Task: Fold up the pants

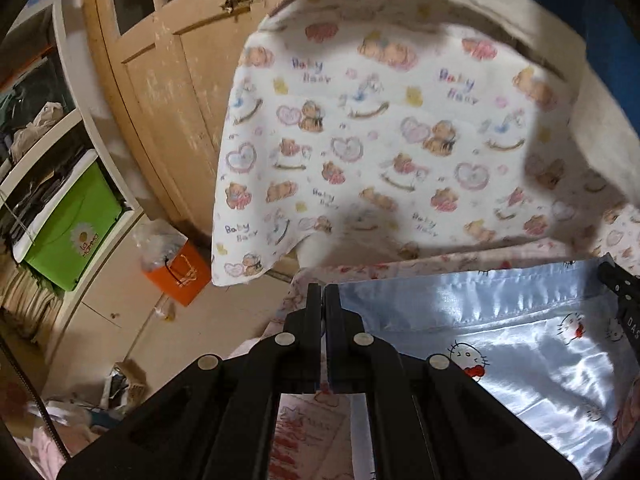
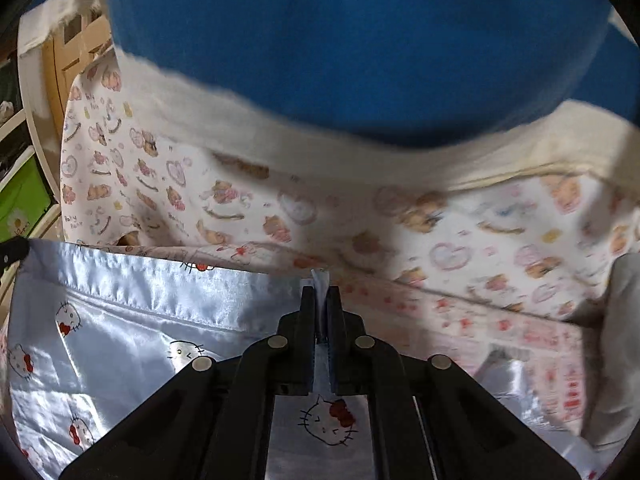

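Satin, pale blue with a cat-face print — the pants (image 2: 132, 320) — is pinched at the waistband edge by the right hand-held gripper (image 2: 321, 294), jaws closed down to a sliver with a tuft of cloth poking out past the tips. Left hand-held gripper (image 1: 323, 294) is fully closed at the opposite corner of the same edge; cloth between its pads cannot be confirmed, though the pants' edge runs up to the fingers. Pants (image 1: 500, 340) hang stretched between the two, over a bear-print sheet (image 1: 380, 128) on the bed. Blue cushion (image 2: 360, 40) sits beyond; a wooden door (image 1: 160, 80) and an orange bag (image 1: 182, 276) are off to the left.

Risks, as judged:
- Slippery satin, thin bite — right corner may slide out under tension.
- If the left grip is empty, that corner drops and the fold skews.
- Uneven pull could wrinkle the waistband line.
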{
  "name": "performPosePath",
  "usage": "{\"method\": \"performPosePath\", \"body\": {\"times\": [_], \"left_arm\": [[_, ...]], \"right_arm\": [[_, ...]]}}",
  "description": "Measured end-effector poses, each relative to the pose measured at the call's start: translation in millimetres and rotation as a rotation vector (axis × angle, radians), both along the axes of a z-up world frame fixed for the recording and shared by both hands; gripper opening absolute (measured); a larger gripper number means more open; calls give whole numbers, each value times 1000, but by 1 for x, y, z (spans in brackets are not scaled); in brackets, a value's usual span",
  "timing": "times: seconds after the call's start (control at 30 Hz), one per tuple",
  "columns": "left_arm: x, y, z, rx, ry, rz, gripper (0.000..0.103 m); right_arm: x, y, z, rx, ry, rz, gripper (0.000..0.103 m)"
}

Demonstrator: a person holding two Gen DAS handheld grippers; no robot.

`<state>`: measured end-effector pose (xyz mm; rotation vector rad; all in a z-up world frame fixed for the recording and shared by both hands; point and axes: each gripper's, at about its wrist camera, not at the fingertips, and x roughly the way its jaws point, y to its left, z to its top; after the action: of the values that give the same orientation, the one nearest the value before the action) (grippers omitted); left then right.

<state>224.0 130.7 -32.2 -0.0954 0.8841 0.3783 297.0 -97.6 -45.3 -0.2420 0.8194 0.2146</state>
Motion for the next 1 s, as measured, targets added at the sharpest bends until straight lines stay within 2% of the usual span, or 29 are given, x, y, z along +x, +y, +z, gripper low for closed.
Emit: {"method": "performPosePath", "body": {"times": [0.17, 0.2, 0.23, 0.27, 0.3, 0.33, 0.47, 0.57, 0.67, 0.77, 0.93, 1.0], "left_arm": [[3, -13, -5, 77, 57, -34, 8], [1, -17, -2, 97, 44, -47, 10], [-1, -21, 2, 115, 30, -56, 24], [-3, -24, 6, 122, 14, -63, 33], [-6, -27, 10, 115, -9, -74, 47], [-9, -31, 15, 101, -38, -92, 50], [-20, -51, 30, 37, -129, -182, 53], [-27, -76, 39, -15, -160, -301, 54], [-36, -110, 45, -65, -159, -443, 54], [-42, -142, 44, -95, -151, -557, 54], [-49, -179, 44, -195, -56, -660, 53], [-63, -192, 48, -170, -35, -688, 53]], "right_arm": [[-3, -3, -2, -38, -22, -11, 6], [-6, -6, 2, -42, -33, -11, 13], [-11, -12, 8, -37, -54, -12, 28], [-14, -17, 13, -31, -70, -17, 38], [-20, -25, 20, -15, -96, -30, 60], [-26, -35, 28, 11, -125, -42, 72], [-48, -71, 48, 76, -136, -45, 72], [-74, -102, 61, 107, -175, -46, 72], [-112, -148, 75, 118, -241, -71, 72], [-139, -196, 85, 158, -255, -139, 72], [-174, -267, 97, 153, -277, -270, 72], [-187, -294, 96, 129, -275, -331, 72]]}}
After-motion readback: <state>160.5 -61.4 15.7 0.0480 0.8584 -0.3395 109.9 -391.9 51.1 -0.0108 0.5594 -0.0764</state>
